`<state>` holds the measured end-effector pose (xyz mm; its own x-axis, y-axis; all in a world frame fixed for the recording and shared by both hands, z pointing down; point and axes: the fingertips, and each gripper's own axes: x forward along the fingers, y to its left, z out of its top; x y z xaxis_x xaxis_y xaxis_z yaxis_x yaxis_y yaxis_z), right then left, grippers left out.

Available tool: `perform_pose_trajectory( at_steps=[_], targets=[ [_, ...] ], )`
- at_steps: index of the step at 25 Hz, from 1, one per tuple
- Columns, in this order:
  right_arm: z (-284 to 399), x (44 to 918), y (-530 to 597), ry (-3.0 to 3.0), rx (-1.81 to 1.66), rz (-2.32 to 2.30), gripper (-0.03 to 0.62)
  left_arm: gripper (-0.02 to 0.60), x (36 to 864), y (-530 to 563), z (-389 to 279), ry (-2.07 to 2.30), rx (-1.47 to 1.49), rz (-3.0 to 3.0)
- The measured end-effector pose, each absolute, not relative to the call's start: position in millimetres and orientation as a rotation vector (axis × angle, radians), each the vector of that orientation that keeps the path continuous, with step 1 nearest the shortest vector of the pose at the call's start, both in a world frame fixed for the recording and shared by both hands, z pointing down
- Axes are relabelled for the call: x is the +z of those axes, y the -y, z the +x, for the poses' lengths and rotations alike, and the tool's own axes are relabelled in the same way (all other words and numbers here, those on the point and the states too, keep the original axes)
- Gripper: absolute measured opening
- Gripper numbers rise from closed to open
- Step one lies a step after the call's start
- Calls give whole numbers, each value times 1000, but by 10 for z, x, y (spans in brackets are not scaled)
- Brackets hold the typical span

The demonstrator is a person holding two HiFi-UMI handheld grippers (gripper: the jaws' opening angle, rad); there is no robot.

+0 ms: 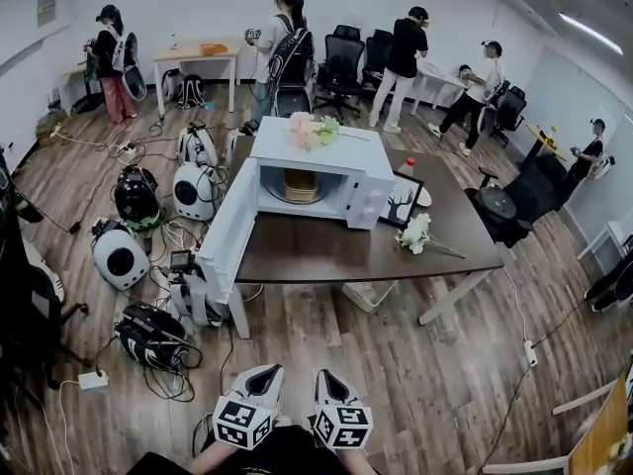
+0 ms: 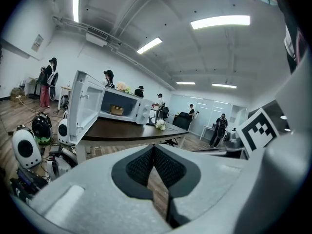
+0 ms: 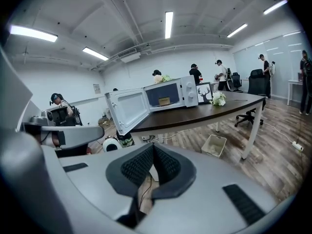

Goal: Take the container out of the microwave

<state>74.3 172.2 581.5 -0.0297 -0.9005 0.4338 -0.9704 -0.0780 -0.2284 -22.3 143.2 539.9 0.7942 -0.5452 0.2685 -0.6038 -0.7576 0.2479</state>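
We hold the left tool (image 2: 153, 150) and the right tool (image 3: 152, 147) side by side, well short of the counter's (image 1: 346, 253) near edge. Both have their jaws pressed together with nothing between them. The container (image 1: 301, 184) sits inside the microwave (image 1: 326, 156) near the counter's far left corner, its door (image 1: 229, 234) swung open over the left edge.

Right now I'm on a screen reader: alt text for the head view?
A white microwave stands door-open on a dark table, a tan container inside. At the bottom edge, the left gripper and right gripper point toward it, not yet near.
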Motion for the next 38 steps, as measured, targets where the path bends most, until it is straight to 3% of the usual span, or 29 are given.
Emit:
perform_pose_trajectory(
  at_steps=[14, 38],
  targets=[
    [949, 5941, -1252, 2004, 775, 2074, 8, 9, 5469, -858, 106, 854, 257, 2647],
    [1321, 5858, 772, 1941, 718, 2126, 8, 9, 5301, 1039, 717, 698, 251, 2782]
  ],
)
